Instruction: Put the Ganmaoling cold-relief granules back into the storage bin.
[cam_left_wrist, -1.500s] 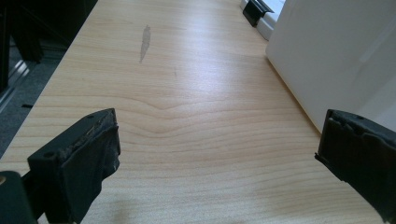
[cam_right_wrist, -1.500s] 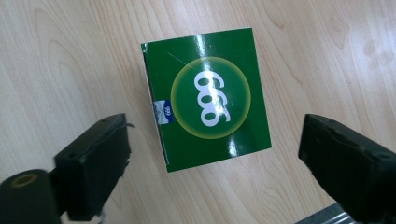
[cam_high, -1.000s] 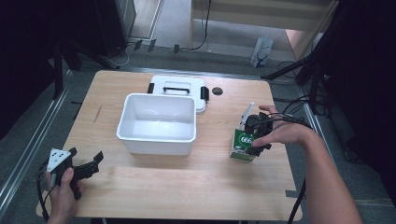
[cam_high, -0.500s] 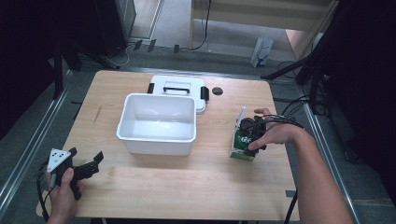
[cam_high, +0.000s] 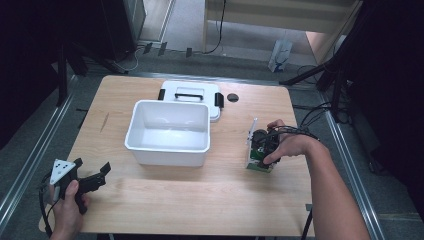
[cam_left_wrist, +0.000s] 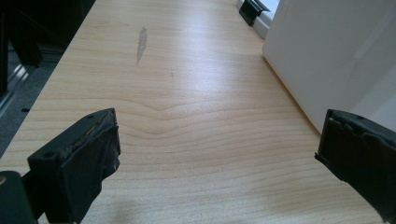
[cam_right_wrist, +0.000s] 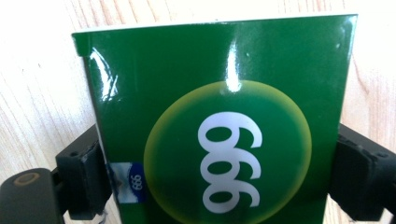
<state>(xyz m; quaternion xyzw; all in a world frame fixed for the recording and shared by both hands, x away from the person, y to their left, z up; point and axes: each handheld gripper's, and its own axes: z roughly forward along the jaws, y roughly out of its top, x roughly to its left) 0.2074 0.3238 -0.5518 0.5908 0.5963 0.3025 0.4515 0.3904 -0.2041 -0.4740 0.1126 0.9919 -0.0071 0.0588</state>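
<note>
Right gripper (cam_high: 261, 146) sits straight over the green carton (cam_right_wrist: 219, 140), and its jaws have just been closing in, one on each long side; I read the pads as touching the carton's flanks, though how firmly I cannot tell. I see the carton lying flat on the wooden table (cam_high: 200, 200), its long axis running away from me, near the right edge. White bin (cam_high: 167, 132) stands open to its left, with bare wood between. My left gripper (cam_high: 90, 177) hovers with jaws apart, holding nothing, well apart at the near-left corner.
</note>
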